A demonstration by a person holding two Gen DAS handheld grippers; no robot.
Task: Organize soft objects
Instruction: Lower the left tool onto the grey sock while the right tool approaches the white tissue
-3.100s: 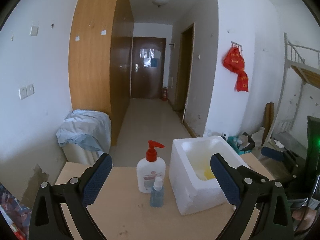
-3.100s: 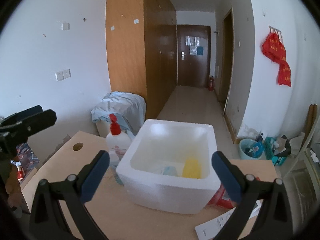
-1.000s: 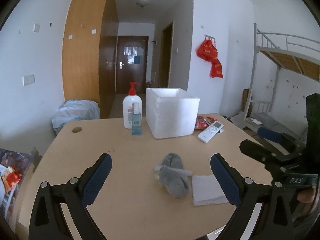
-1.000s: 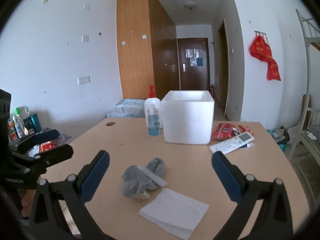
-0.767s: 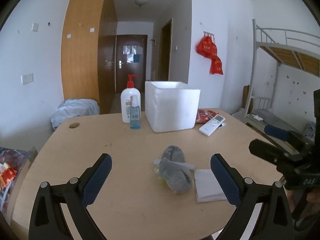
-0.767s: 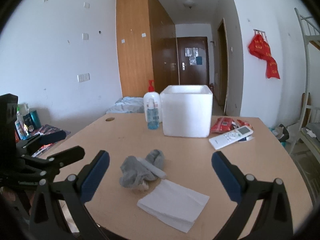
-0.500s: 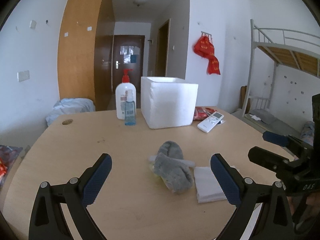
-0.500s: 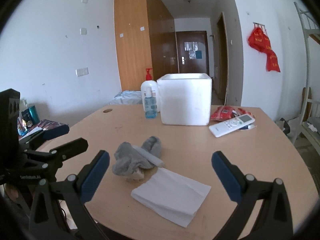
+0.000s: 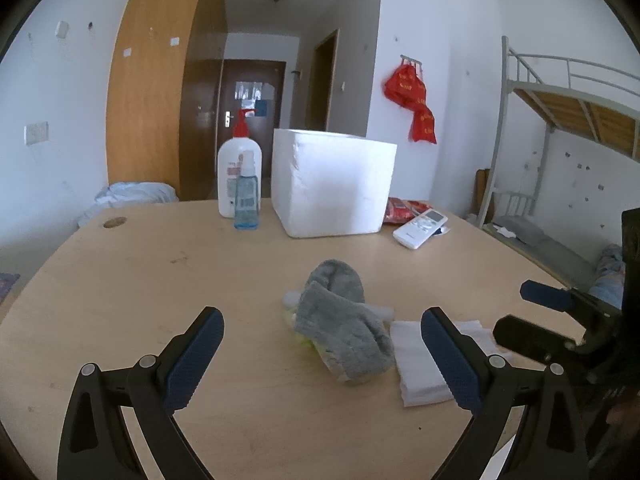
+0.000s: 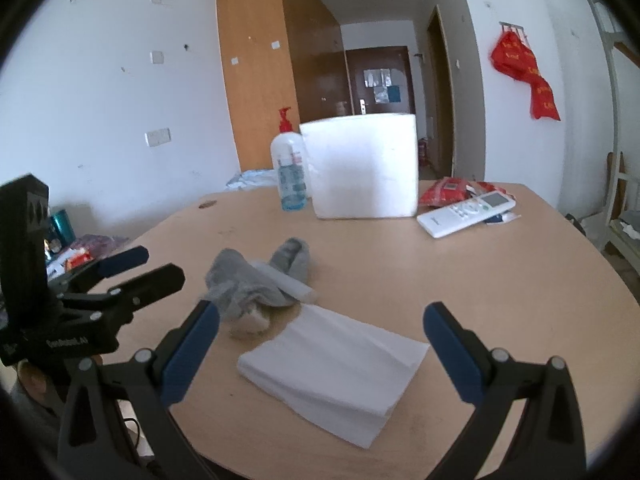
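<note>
A crumpled grey sock (image 9: pixel 340 316) (image 10: pixel 256 280) lies near the table's front, over a white tube and something yellow. A folded white cloth (image 9: pixel 420 364) (image 10: pixel 332 364) lies flat just right of it. The white foam box (image 9: pixel 332 184) (image 10: pixel 360 164) stands at the back of the table. My left gripper (image 9: pixel 320 348) is open, low over the table, with the sock between and beyond its fingers. My right gripper (image 10: pixel 316 344) is open and framing the white cloth. Each gripper also shows in the other's view, the left gripper (image 10: pixel 132 270) and the right gripper (image 9: pixel 532 312).
A pump bottle (image 9: pixel 239 164) and a small blue spray bottle (image 9: pixel 246 198) stand left of the box. A white remote (image 9: pixel 420 227) and a red packet (image 9: pixel 404 208) lie to its right. A bunk bed frame (image 9: pixel 560 120) stands at the far right. The table edge (image 10: pixel 400 468) is close.
Both grippers have pulled back from above the foam box and dropped low near the table's front edge. The sock and cloth have come into view and grown closer. Both stay open.
</note>
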